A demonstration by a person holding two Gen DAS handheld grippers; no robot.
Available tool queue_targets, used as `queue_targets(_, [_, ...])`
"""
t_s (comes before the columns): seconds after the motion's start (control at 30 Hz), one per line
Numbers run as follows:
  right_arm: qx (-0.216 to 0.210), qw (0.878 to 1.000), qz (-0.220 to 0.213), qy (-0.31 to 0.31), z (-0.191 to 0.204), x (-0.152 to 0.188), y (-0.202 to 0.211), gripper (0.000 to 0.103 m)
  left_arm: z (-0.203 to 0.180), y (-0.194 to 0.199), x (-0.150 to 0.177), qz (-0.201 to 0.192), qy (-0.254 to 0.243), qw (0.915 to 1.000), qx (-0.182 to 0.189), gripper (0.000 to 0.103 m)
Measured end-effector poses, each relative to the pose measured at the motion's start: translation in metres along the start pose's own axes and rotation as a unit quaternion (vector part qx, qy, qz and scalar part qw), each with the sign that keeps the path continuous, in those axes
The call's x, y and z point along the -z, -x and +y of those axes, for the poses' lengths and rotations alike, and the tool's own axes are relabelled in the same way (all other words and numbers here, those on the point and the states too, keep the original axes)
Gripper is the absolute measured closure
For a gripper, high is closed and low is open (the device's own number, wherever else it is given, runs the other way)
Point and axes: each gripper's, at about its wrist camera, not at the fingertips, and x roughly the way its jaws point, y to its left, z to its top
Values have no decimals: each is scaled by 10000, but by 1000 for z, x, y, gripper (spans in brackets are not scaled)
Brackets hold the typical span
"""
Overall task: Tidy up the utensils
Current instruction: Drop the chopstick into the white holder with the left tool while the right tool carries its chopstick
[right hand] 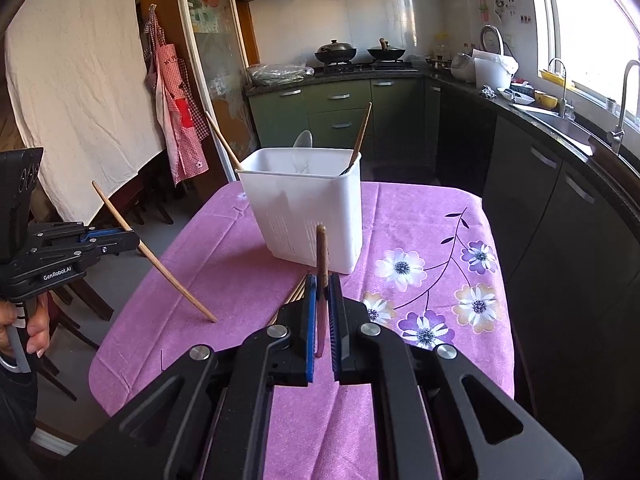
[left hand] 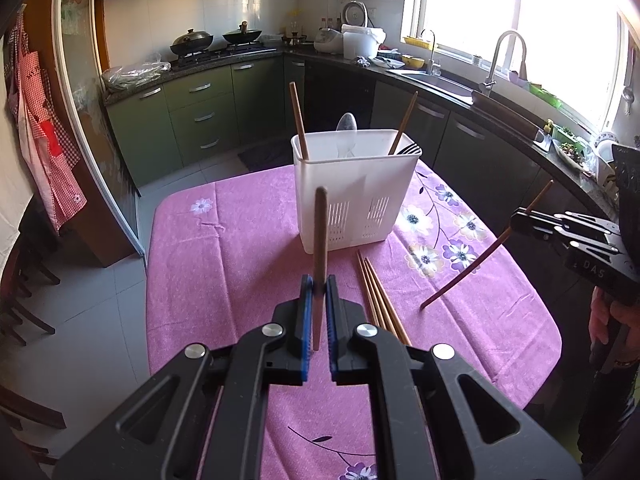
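Wooden chopsticks, one clamped in my left hand-held gripper [left hand: 316, 286], one in my right hand-held gripper [right hand: 322, 286], both held above the pink-clothed counter [left hand: 240, 240]. Each juts out long; swinging toward the white utensil holder [left hand: 352, 196] could tip it or clash sticks.

The caddy [left hand: 344, 192] stands on the table [left hand: 224, 248], near its far edge, about midway along it. In it, one chopstick [left hand: 298, 120] leans at the left end and another [left hand: 403, 123] at the right end, with a spoon [left hand: 346, 128] between them and a fork [left hand: 410, 148] beside the right one. On the table just before the caddy, toward the right, lies a bundle of chopsticks [left hand: 376, 292]. Behind the table runs the counter with the stove [left hand: 224, 50]; along the right runs the counter with the sink [left hand: 436, 78].
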Motion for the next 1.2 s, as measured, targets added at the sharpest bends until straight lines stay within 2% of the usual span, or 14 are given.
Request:
queue_targets(0.27, [-28,10000,-15,-15,-2,1,0,96,-11,21,-35,-253,-99,9994,218,97])
queue_targets(0.53, [-91,9999,-24,-44,-7,2,1,96,-29,65,-114,-1109,-250,9933,210,97])
queue_targets(0.67, [-119,9999,-30,-53,-10,3,2,96,-34,73,-148,-1413,-227,9896,124,97])
queue_targets(0.77, [-167,9998,-46,-91,-12,3,1,96,-34,62,-167,-1405,-168,9899,26,97])
queue_targets(0.9, [-202,9997,-69,-129,-14,3,0,96,-26,26,-181,-1214,18,9925,-111,97])
queue_targets(1.2, [-213,9997,-37,-109,-14,1,0,96,-10,-53,-162,-478,125,9986,-178,96])
